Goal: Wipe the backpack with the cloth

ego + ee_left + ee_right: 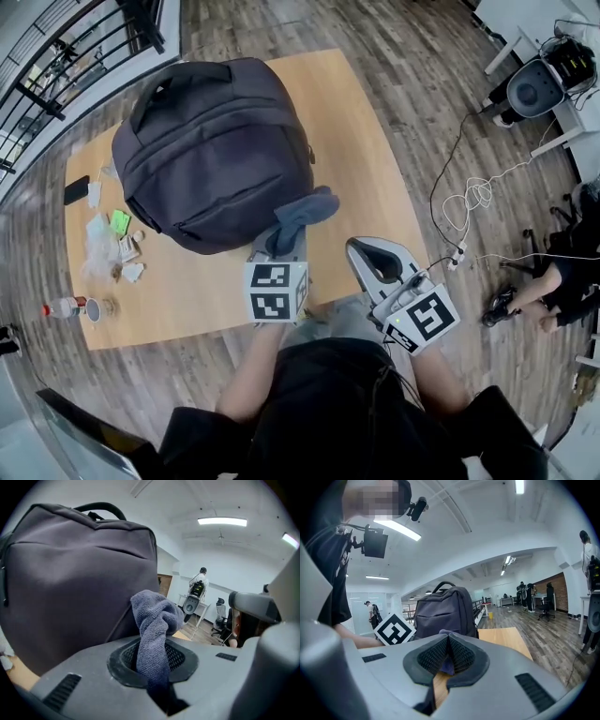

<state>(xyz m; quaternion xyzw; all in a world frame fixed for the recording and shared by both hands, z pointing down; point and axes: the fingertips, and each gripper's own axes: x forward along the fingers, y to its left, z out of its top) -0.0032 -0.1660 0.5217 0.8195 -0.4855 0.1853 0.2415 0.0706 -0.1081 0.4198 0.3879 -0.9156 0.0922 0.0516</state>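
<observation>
A dark grey backpack point(214, 150) lies on the wooden table point(366, 169), filling the left of the left gripper view point(75, 583) and standing ahead in the right gripper view point(443, 611). My left gripper point(286, 236) is shut on a blue-grey cloth point(302, 217), whose bunched free end point(157, 620) sticks out beyond the jaws, right at the backpack's near side. My right gripper point(373, 251) hovers over the table's front right, apart from the backpack, jaws shut with nothing between them point(449, 660).
Small clutter lies at the table's left end: a phone point(77, 189), wrappers point(117, 246), a small bottle point(62, 307) and a cup point(94, 308). A black railing point(66, 56) runs behind the table. Cables point(473, 202) trail over the floor to the right.
</observation>
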